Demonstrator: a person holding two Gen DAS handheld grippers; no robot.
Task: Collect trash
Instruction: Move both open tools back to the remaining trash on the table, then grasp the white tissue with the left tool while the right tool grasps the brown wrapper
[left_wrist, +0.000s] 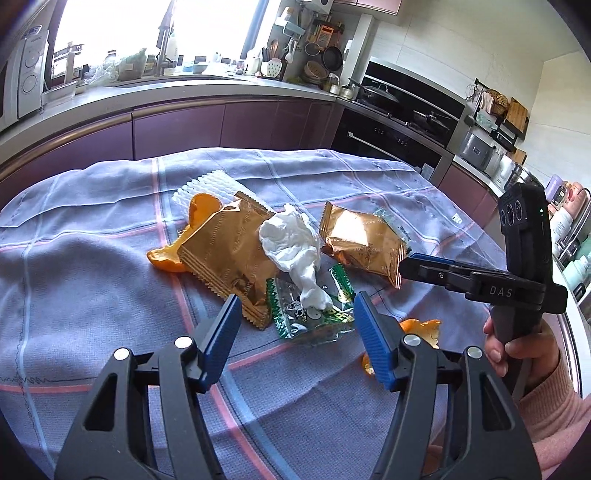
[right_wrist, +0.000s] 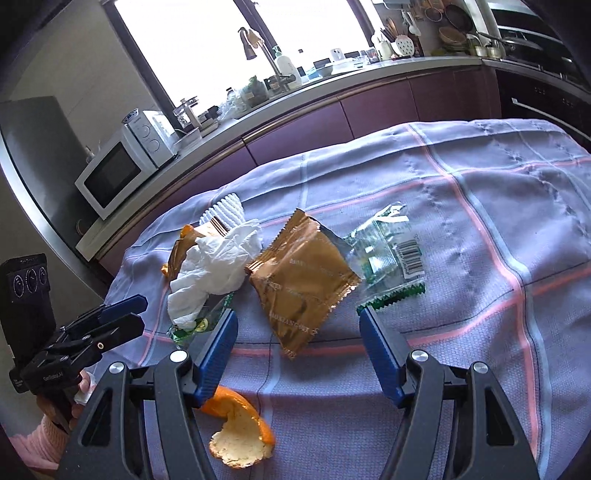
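Left gripper (left_wrist: 295, 317) jaws wide open, empty, over the cloth-covered counter (left_wrist: 92, 266); clear green wrapper (left_wrist: 306, 314) lies right between the tips, crumpled tissue (left_wrist: 291, 243) on top of it, gold wrapper (left_wrist: 225, 254) just left, orange peel (left_wrist: 421, 330) beside the right jaw. Right gripper (right_wrist: 297, 325) jaws wide open, empty; second gold wrapper (right_wrist: 303, 280) sits between and just beyond the tips, barcode wrapper (right_wrist: 388, 254) further right. No bin visible.
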